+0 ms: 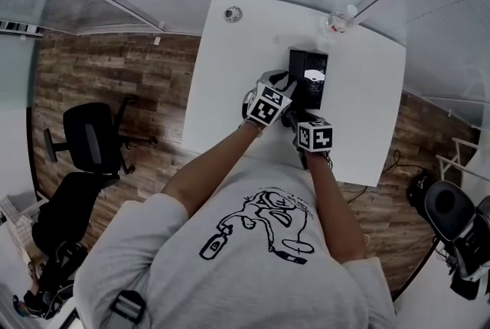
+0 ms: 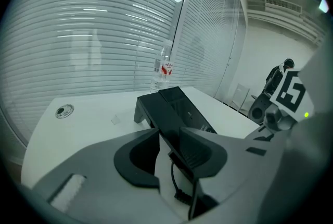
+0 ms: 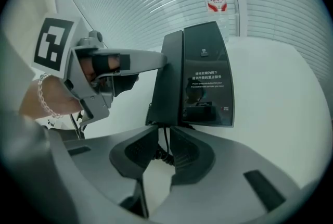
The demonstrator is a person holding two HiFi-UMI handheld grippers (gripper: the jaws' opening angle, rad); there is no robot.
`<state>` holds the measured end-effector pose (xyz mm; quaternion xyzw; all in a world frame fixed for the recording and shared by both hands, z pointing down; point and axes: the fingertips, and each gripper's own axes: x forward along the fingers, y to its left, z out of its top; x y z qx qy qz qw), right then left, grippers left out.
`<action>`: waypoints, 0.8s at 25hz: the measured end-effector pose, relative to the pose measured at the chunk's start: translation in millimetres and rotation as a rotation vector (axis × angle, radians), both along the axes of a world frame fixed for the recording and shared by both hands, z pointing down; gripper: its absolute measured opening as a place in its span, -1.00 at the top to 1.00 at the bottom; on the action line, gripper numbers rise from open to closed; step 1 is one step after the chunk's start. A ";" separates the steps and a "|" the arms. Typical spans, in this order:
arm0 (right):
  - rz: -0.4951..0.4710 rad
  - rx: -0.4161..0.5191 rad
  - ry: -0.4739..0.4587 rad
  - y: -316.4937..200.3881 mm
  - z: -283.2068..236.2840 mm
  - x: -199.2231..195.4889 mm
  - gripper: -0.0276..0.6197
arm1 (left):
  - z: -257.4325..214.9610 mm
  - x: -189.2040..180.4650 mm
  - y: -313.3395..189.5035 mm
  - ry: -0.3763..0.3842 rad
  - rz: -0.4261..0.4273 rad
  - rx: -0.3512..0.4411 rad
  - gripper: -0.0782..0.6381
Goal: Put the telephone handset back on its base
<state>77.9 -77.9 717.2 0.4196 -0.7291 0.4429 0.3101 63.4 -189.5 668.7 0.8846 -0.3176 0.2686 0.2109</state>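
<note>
A black desk telephone base point(image 1: 315, 83) stands on the white table point(image 1: 230, 90), its sloped face point(image 3: 208, 77) towards me. The black handset point(image 3: 170, 77) lies along the base's left side. In the left gripper view the handset point(image 2: 156, 108) runs away from between the jaws, and my left gripper point(image 2: 169, 150) is shut on its near end. From the right gripper view, the left gripper point(image 3: 151, 64) reaches in from the left onto the handset. My right gripper point(image 3: 160, 152) sits in front of the base, jaws a narrow gap apart, the coiled cord point(image 3: 162, 151) between them.
A clear water bottle point(image 1: 341, 20) with a red label stands behind the phone at the table's far edge. A round cable grommet point(image 1: 233, 14) sits at the far left corner. Office chairs point(image 1: 92, 140) stand on the wood floor to the left.
</note>
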 end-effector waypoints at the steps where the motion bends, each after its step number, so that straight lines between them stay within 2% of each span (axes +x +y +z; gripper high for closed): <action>1: -0.001 0.001 -0.001 -0.4 1.1 0.3 0.72 | 0.3 0.6 -0.4 -0.003 0.002 0.003 0.45; 3: -0.016 -0.009 -0.003 0.3 2.8 0.3 0.70 | 0.4 1.9 -0.9 -0.011 0.004 0.009 0.45; 6: -0.053 -0.034 0.005 8.0 7.5 3.2 0.42 | 1.8 3.8 -0.7 -0.014 0.001 0.014 0.45; 15: -0.080 -0.195 -0.049 41.1 9.3 6.7 0.30 | -0.2 3.7 -1.8 -0.020 0.003 0.022 0.44; 17: -0.082 -0.189 -0.050 44.9 8.7 8.2 0.30 | 0.5 4.0 -2.2 -0.026 0.005 0.028 0.44; 20: -0.070 -0.117 -0.040 43.2 2.4 10.0 0.30 | 0.9 4.4 -1.3 -0.044 0.014 0.041 0.44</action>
